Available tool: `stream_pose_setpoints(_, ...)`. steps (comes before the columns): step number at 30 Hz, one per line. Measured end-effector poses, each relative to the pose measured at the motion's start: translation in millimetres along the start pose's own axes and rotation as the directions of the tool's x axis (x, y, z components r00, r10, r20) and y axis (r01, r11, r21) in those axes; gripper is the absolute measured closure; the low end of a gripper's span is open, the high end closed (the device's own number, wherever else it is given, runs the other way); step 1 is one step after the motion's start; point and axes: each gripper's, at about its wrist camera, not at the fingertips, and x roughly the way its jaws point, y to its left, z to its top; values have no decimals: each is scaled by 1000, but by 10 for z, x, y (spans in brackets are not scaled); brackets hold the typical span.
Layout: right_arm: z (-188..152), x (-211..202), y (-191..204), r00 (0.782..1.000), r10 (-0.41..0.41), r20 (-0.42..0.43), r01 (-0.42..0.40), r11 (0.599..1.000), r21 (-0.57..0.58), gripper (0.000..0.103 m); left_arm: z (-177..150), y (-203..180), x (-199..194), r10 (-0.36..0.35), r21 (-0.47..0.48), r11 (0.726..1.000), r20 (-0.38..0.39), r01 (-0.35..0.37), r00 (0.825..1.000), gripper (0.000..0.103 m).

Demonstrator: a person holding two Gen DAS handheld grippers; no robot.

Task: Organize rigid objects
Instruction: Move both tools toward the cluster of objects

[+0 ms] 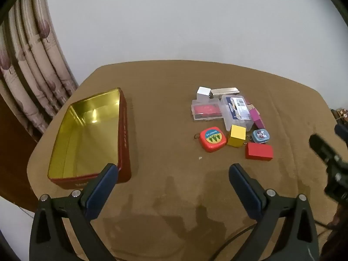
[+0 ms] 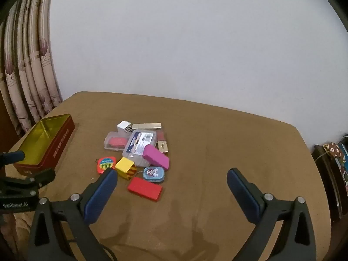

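Where the small rigid items are heaped mid-counter, a red block [image 2: 145, 188], yellow cube [image 2: 124, 165] and magenta block [image 2: 156, 156] are noted nearest. An open red tin [image 1: 87, 134], empty, is set well apart to their left. Both the left tool [image 1: 173, 171] and right tool [image 2: 172, 178] are held fully spread above the brown counter [image 1: 174, 195], nothing gripped.

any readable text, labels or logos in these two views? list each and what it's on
"GenRobot.AI": white lettering on the left gripper body, right wrist view.
Red tin, side lettering: too blurred to read.
Clear plastic case, printed label: too small.
Red tape measure, top label: unreadable.
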Motion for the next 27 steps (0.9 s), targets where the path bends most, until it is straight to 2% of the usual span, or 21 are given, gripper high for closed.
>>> stream_pose_setpoints(3,8,-16,-7,1000,19,-11,-19,1000,5,0,-20,-21,7,9,-4,1000,-18,-9,1000,2)
stream_pose_setpoints(5,-62,-60,16,999,36,-7,-36,999,11,0,-18,-98,5,43,5,999,-41,-43,998,2)
stream_pose_setpoints(10,-113,-113,95,998,55,-41,-56,998,-29,0,-70,28,-57,-25,-49,999,-51,22,998,2)
stream_pose_setpoints(16,-124,-37,164,996,50,-69,-52,998,-28,0,-82,12,-61,-9,-36,999,-50,7,999,2)
stream_pose_setpoints(27,-191,57,159,993,53,-106,-54,998,-11,0,-101,97,9,-23,-38,999,-73,21,997,2)
